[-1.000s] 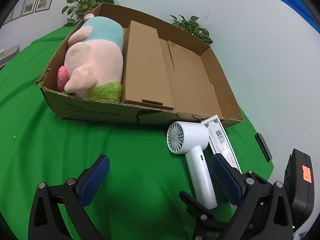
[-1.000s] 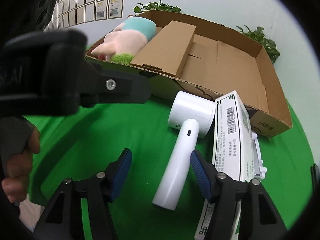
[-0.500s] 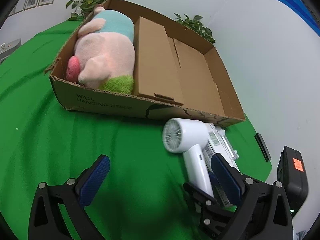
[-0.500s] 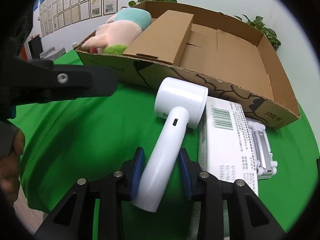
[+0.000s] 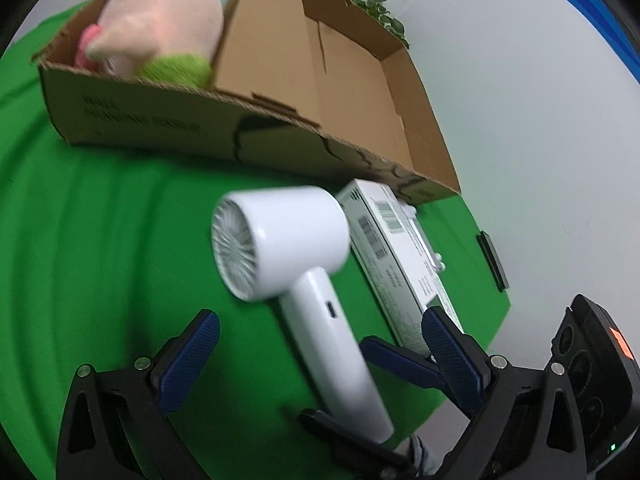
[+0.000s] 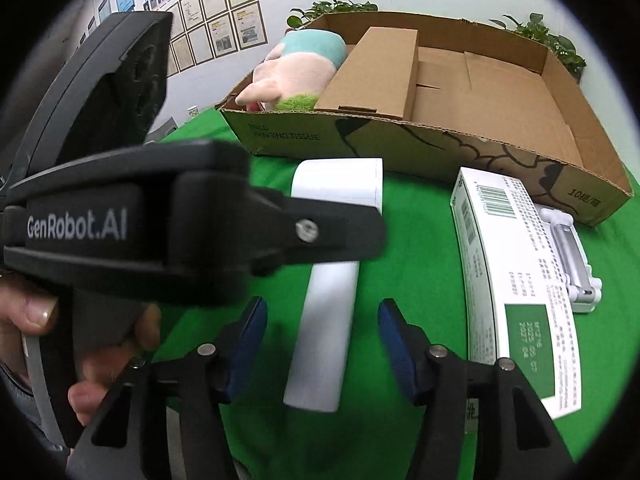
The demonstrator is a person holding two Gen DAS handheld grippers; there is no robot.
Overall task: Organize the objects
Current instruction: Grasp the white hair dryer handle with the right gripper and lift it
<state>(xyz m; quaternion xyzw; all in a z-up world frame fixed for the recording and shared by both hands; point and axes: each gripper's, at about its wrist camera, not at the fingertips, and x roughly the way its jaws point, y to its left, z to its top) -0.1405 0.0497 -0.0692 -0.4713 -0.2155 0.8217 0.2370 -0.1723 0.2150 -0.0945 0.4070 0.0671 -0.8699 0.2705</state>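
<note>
A white hair dryer (image 5: 280,240) lies on the green cloth in front of a cardboard tray (image 5: 160,120). My left gripper (image 5: 320,356) is open, and the dryer's handle lies between its blue pads without touching them. My right gripper (image 6: 322,344) also straddles the handle (image 6: 328,320); its jaws are opening and a gap shows on both sides. A finger of the left gripper (image 6: 340,236) crosses the dryer's head in the right wrist view. In the tray lie a plush pig (image 5: 168,28) and a brown carton (image 5: 264,52).
A long white box with barcodes (image 6: 512,272) lies right of the dryer, with a white plastic holder (image 6: 568,256) beyond it. The tray's right half (image 6: 500,92) is bare cardboard. A black device (image 5: 492,256) sits at the table's right edge. Plants (image 6: 332,8) stand behind the tray.
The right gripper shut on the dryer's handle half a second ago and has let go. The dryer turned away from the white box. The left gripper dropped closer, now straddling the handle.
</note>
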